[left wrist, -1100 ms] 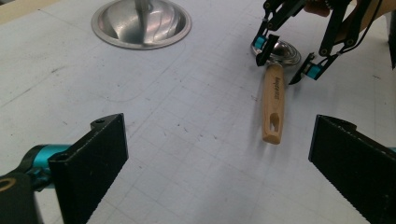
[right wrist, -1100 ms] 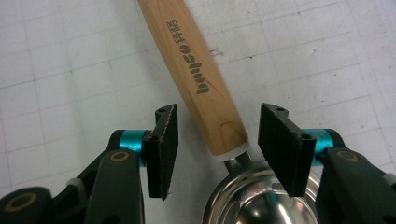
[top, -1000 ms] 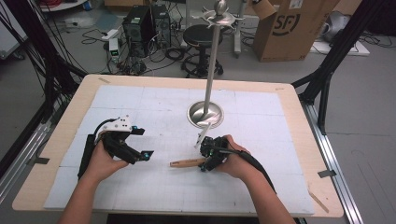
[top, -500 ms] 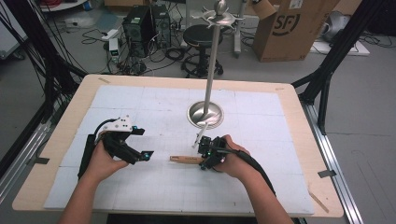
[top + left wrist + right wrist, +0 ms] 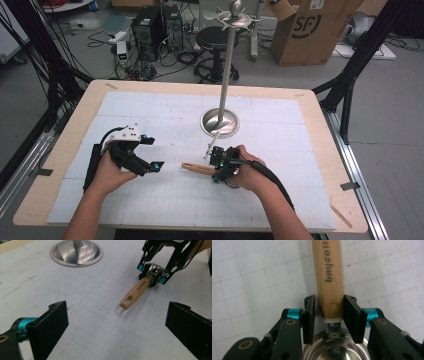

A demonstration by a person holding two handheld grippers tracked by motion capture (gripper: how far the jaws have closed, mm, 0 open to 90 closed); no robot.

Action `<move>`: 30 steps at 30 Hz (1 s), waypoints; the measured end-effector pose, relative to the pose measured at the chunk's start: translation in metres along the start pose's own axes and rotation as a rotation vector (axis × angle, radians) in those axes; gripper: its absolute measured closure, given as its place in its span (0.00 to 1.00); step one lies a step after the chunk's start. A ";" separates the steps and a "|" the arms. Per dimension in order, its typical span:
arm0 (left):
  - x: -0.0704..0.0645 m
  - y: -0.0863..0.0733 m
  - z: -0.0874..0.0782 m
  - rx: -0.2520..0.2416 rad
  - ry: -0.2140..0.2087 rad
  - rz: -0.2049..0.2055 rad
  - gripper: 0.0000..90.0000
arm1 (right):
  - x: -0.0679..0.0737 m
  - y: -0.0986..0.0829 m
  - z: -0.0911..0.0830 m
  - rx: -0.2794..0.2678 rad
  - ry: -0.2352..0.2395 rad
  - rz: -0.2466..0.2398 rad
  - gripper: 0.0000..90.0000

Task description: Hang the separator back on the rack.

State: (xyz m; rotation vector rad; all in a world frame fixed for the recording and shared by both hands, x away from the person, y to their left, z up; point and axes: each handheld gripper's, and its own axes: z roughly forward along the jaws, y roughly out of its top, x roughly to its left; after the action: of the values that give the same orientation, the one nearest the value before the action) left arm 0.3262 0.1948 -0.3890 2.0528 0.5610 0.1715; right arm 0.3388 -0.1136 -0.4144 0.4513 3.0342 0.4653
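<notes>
on mat, ladle [image 5: 210, 170] lies flat (handle [image 5: 196, 168] points left).

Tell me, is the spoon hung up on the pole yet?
Not yet. The right hand-held gripper has its jaws around the wooden handle of the metal ladle, which seems to lie on the table. The left hand-held gripper waits open. Lifting it to the rack remains.

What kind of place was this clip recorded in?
Likely a lab or workshop set up for recording: a gridded mat on a wooden table, computer towers and loose cables on the floor, a cardboard box, and black frame struts around the table.
</notes>
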 end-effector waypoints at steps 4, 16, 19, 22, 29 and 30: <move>0.000 0.000 0.001 0.001 -0.002 0.001 0.06 | 0.000 0.000 0.000 -0.002 -0.006 0.005 0.76; 0.000 0.000 0.001 0.002 0.003 -0.001 0.06 | 0.000 0.000 0.000 0.004 -0.009 0.035 0.77; 0.000 0.000 0.001 0.003 0.001 0.000 0.06 | 0.000 0.000 -0.001 0.002 -0.004 0.039 0.77; 0.001 0.000 0.000 0.002 0.003 0.001 0.06 | -0.001 -0.001 -0.001 -0.004 -0.001 0.042 0.77; 0.001 0.000 0.000 0.000 0.002 0.000 0.06 | -0.002 -0.003 -0.007 -0.030 0.007 0.057 0.77; 0.001 0.000 0.000 0.000 0.003 -0.001 0.06 | -0.002 -0.004 -0.009 -0.038 0.013 0.063 0.77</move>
State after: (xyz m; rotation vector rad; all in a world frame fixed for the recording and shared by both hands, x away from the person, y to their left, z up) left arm 0.3265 0.1954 -0.3890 2.0530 0.5635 0.1745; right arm 0.3389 -0.1203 -0.4071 0.5457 3.0246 0.5302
